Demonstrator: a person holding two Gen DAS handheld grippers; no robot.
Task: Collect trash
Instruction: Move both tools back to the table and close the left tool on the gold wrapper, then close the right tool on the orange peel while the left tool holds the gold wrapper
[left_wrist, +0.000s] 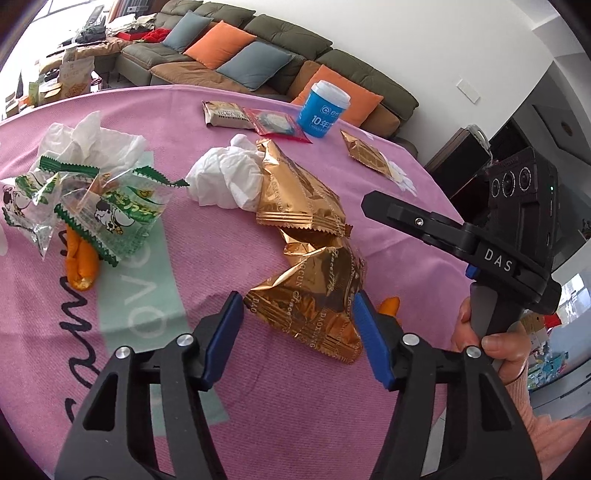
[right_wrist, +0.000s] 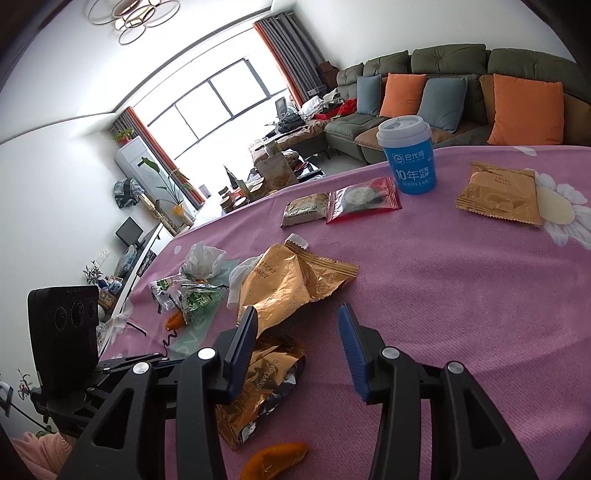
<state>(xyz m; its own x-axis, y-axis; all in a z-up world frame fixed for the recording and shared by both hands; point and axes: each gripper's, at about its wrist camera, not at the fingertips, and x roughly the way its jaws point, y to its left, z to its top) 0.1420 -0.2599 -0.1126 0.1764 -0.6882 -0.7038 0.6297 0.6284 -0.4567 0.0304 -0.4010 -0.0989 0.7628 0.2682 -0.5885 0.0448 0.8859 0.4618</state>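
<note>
I see a worktop under pink woven cloth (left_wrist: 221, 258), an olive sofa (left_wrist: 280, 33) upper frame. Left gripper (left_wrist: 297, 334) fingers straddle the crinkled gold foil wrapper (left_wrist: 314, 295), lower centre, not pressing; right gripper (right_wrist: 297, 347) gapes empty.

Left tongs (left_wrist: 297, 314) angled downward, blue pads (left_wrist: 225, 332) parted, right tongs (right_wrist: 297, 332) also tilted down with pads apart, right hand (left_wrist: 487, 339) wrapped round its grey handle, pink sleeve at the wrist

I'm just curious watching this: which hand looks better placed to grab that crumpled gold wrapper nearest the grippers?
Probably the left gripper: the gold wrapper already sits between its open fingers. The right gripper is open over bare cloth beside it.
</note>
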